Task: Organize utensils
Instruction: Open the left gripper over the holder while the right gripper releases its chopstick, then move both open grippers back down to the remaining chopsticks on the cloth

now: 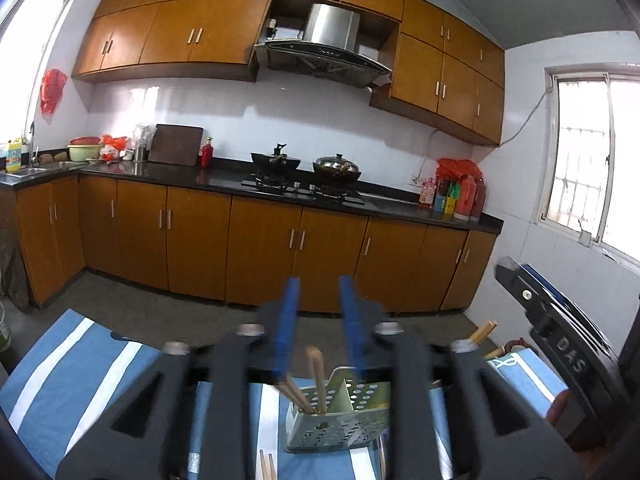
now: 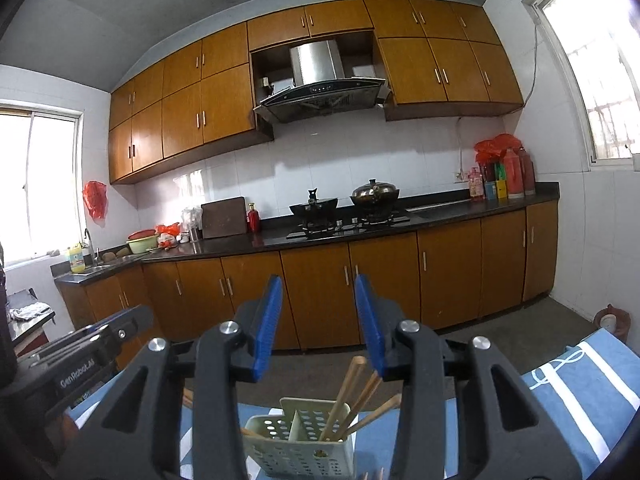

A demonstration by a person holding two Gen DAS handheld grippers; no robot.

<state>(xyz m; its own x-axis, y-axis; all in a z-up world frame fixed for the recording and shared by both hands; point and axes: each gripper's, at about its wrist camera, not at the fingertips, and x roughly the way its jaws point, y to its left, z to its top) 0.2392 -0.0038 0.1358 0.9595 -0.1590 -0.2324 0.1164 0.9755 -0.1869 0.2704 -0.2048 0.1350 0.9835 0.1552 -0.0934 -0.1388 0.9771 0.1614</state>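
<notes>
The left gripper [image 1: 319,312] and right gripper [image 2: 319,320] had black angular linkage frames with silver round bolts. Each carried two ribbed blue fingers [image 2: 267,322]. White lettering marked their sides.

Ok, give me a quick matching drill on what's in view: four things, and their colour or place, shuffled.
Things:
1. utensil holder
2. chopsticks
3. cloth
4. wok

Descriptions:
A. blue with white stripes
B. on the stove
C. pale, perforated, divided inside
D. wooden, standing in a compartment

Pairs: 1-C, 2-D, 3-A, 4-B
</notes>
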